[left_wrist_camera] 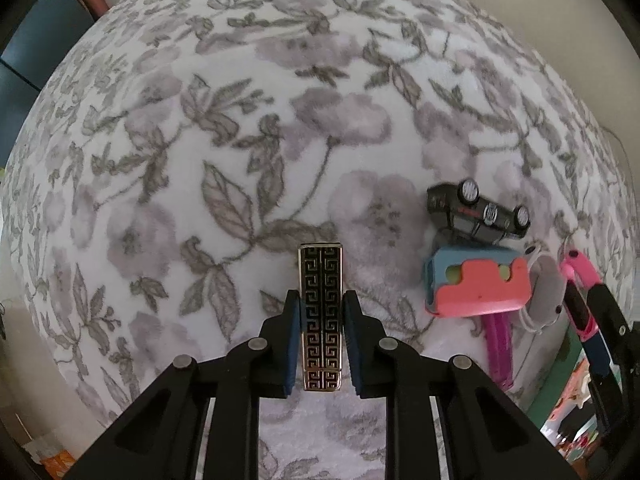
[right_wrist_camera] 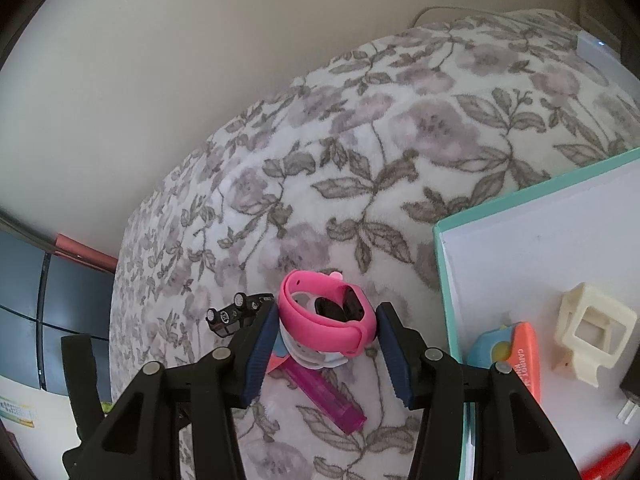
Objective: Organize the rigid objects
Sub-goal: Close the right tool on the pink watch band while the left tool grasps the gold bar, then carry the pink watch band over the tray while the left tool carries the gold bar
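Note:
My left gripper [left_wrist_camera: 322, 294] points straight down over the floral blanket [left_wrist_camera: 240, 140] and is shut on a black-and-gold patterned lighter [left_wrist_camera: 320, 280], held upright between the blue pads. To its right lie an upturned black toy car [left_wrist_camera: 476, 212], a pink-and-blue case [left_wrist_camera: 476, 286] and a magenta stick [left_wrist_camera: 498, 348]. In the right wrist view my right gripper [right_wrist_camera: 328, 308] is shut on a pink wristband [right_wrist_camera: 320, 330], a pad against each side of its loop. The band rests on a white-grey item [right_wrist_camera: 312, 358], with the magenta stick [right_wrist_camera: 328, 400] and the toy car [right_wrist_camera: 232, 314] close by.
A teal-rimmed white box [right_wrist_camera: 440, 248] stands right of the right gripper. It holds a cream plastic frame [right_wrist_camera: 592, 336], an orange-and-blue item [right_wrist_camera: 508, 356] and a red piece [right_wrist_camera: 608, 460]. A white adapter [right_wrist_camera: 592, 46] lies at the blanket's far edge by the wall.

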Demonstrator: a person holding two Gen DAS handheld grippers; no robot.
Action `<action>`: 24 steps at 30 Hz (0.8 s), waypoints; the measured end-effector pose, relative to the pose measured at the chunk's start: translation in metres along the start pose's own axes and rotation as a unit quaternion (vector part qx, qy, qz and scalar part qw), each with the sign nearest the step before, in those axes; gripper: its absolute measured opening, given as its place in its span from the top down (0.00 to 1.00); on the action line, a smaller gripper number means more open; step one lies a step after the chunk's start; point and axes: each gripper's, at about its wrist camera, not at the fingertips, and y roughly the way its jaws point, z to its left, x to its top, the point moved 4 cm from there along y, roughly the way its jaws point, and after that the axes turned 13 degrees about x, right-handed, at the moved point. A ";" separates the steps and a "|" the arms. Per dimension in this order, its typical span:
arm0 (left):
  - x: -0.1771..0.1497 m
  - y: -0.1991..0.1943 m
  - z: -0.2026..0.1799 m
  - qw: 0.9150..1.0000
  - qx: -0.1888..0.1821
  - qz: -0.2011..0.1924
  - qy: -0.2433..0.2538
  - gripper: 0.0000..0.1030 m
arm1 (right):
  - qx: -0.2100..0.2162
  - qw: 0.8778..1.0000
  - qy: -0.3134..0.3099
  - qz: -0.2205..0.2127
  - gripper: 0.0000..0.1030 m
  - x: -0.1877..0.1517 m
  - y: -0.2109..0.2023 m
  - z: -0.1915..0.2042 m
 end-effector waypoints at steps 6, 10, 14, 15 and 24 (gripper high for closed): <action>0.012 -0.020 0.018 1.000 -0.012 -0.021 -0.020 0.79 | -0.003 1.000 -0.005 -0.006 0.49 0.004 -0.009 0.005; 0.016 -0.042 0.031 0.998 -0.015 -0.045 -0.029 0.79 | -0.006 1.000 -0.016 -0.016 0.49 0.010 -0.022 0.012; 0.019 -0.071 0.037 0.996 -0.027 -0.076 -0.034 0.79 | -0.010 0.999 -0.029 -0.036 0.49 0.020 -0.042 0.022; 0.018 -0.079 0.035 0.996 -0.031 -0.082 -0.034 0.79 | -0.011 0.999 -0.030 -0.041 0.49 0.023 -0.049 0.023; 0.007 -0.140 0.009 0.987 -0.061 -0.147 -0.026 0.79 | -0.051 0.991 -0.021 -0.118 0.49 0.052 -0.131 0.011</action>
